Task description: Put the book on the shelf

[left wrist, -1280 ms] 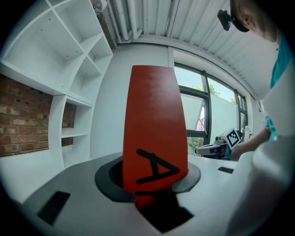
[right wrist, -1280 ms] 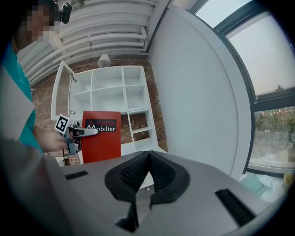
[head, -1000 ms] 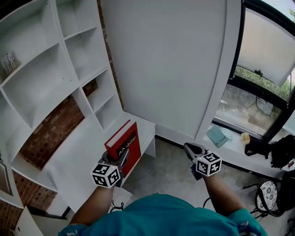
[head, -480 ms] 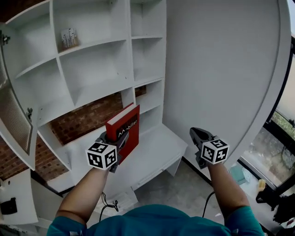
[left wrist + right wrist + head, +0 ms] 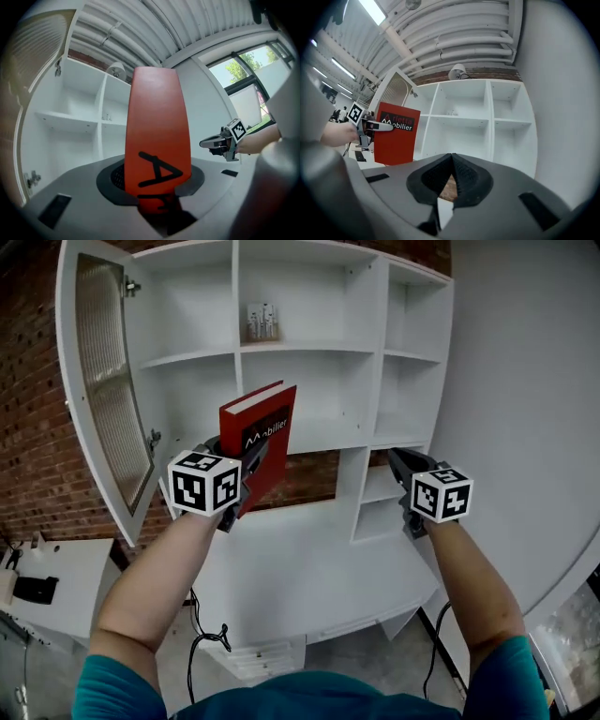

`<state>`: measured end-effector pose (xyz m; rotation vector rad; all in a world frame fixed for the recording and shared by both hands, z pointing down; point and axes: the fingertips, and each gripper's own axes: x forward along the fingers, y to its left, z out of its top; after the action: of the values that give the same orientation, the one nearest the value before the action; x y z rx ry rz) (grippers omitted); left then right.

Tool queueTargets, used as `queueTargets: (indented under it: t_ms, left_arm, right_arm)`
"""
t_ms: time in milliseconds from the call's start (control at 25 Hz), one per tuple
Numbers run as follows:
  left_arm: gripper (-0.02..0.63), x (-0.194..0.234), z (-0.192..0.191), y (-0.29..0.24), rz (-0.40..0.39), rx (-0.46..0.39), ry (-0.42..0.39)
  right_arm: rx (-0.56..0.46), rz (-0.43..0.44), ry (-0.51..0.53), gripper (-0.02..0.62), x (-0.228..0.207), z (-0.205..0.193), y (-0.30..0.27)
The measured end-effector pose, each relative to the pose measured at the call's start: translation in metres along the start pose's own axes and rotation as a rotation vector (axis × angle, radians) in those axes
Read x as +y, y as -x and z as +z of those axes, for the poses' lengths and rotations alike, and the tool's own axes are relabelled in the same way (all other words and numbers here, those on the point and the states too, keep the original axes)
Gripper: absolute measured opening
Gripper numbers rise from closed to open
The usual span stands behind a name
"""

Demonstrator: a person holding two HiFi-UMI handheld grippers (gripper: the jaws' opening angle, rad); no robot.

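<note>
count: 1 book, 2 grippers. the red book (image 5: pixel 262 423) stood upright in the left gripper (image 5: pixel 251 456), lower edge clamped, fingers part-way apart and pressed on its two covers. it was held in the air in front of the white shelf unit (image 5: pixel 309 348), resting on none of its boards.

right gripper (image 5: pixel 398 460), at 3 o'clock of the left one: fingers closed tip to tip, nothing between them.

shelf unit: 3 columns of compartments in view. 1 small pale item (image 5: pixel 262 322) sat on an upper board at 12 o'clock of the book, too small to identify. 1 door (image 5: pixel 108 399) with a ribbed pane hung open at 9 o'clock of the book. 1 white tabletop (image 5: pixel 309 568) lay at 6 o'clock. brick wall (image 5: pixel 37 456) showed at the far left.
</note>
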<state>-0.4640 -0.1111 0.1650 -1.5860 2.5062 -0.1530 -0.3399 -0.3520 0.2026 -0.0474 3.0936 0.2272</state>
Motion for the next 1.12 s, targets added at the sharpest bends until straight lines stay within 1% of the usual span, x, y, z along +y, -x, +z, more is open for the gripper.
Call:
queueTargets:
  t_ms: [120,360,600,800,920,1040,1120]
  left_arm:
    - [0.167,0.041,0.040,0.011,0.076,-0.002,-0.025]
    - [0.167,0.115,0.117,0.025,0.213,-0.027,-0.009]
    - [0.167,0.177,0.181,0.029,0.333,-0.041,0.007]
    - [0.167,0.221,0.215,0.020,0.427,-0.050,0.015]
    - [0.167,0.241,0.232,0.014,0.451,-0.054,0.038]
    - [0.167,0.255,0.246,0.006,0.442,-0.017,0.061]
    - [0.169,0.259,0.259,0.003,0.428,-0.008,0.061]
  right_arm:
    - [-0.033,0.077,0.013,0.021,0.027,0.041,-0.050]
    - [-0.093,0.185,0.035,0.022,0.066,0.111,-0.111]
    - [-0.185,0.222,0.002,0.021,0.083,0.181,-0.147]
    - [-0.223,0.225,0.009,0.021,0.088,0.217,-0.170]
    - [-0.233,0.226,0.018,0.021,0.091,0.227,-0.182]
    - [-0.232,0.226,0.031,0.022,0.094,0.233,-0.194]
    - [-0.232,0.228,0.034,0.021,0.096,0.236,-0.201]
